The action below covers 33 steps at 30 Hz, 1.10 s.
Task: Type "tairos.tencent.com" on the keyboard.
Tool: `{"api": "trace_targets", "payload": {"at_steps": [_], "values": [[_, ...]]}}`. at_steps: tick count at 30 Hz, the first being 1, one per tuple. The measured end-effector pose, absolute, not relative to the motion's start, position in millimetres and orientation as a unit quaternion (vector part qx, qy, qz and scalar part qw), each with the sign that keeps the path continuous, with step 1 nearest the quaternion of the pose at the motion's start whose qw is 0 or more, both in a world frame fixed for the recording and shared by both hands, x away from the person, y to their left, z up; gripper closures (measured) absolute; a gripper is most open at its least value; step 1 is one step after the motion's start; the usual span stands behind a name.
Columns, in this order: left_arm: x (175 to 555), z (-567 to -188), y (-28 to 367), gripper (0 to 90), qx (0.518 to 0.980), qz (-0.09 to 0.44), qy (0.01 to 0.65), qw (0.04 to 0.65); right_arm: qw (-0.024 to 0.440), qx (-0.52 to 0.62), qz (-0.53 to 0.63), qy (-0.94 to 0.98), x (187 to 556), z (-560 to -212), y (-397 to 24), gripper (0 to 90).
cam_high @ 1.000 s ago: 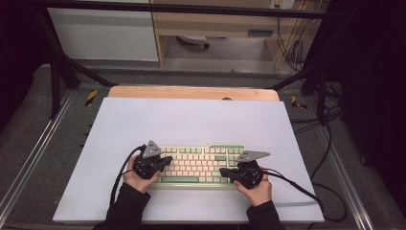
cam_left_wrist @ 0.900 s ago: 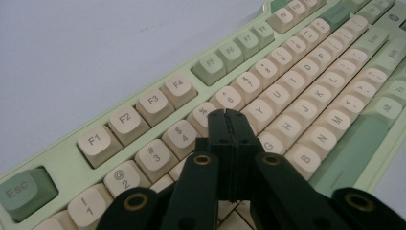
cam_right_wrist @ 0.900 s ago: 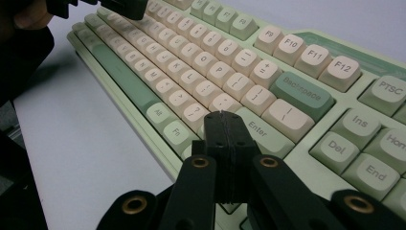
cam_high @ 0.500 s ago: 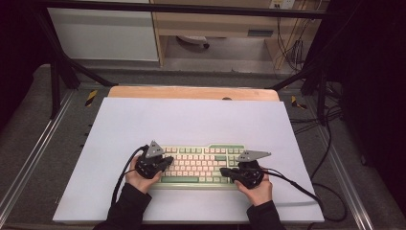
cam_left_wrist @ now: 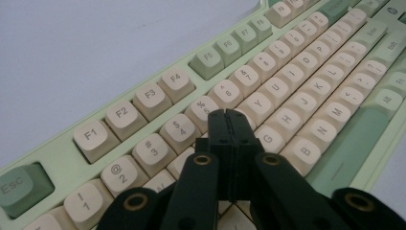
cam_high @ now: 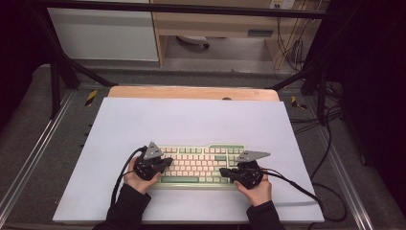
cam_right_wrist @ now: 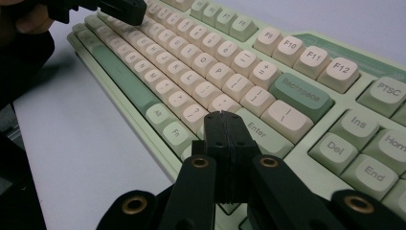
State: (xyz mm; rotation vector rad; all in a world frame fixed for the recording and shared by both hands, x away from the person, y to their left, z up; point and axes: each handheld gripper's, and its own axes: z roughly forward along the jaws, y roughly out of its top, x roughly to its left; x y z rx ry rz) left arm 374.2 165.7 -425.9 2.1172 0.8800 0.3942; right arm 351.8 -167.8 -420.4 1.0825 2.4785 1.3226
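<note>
White tabletop (cam_high: 191, 120): both tongs (cam_high: 165, 163) (cam_high: 225, 171) closed, empty, over keyboard (cam_high: 201, 165).

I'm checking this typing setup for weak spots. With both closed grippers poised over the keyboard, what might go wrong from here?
The shut left gripper has a blunt tip about as wide as a keycap, so it may press two neighbouring keys near T and G at once. The right gripper sits by Enter at the edge of the keyboard; a hard push there might slide it on the smooth white mat. The trailing cable might tug the right hand.
</note>
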Motion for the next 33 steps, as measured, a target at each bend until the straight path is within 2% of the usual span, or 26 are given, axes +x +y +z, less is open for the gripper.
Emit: {"api": "trace_targets", "payload": {"at_steps": [21,33], "values": [[351,-421,204,90.0,0.825,0.16,0.36,0.405,0.064,0.361,0.448,0.815,352,-420,-165,90.0],[345,-424,218,90.0,0.82,0.159,0.369,0.407,0.069,0.355,0.447,0.818,355,-414,-149,90.0]]}}
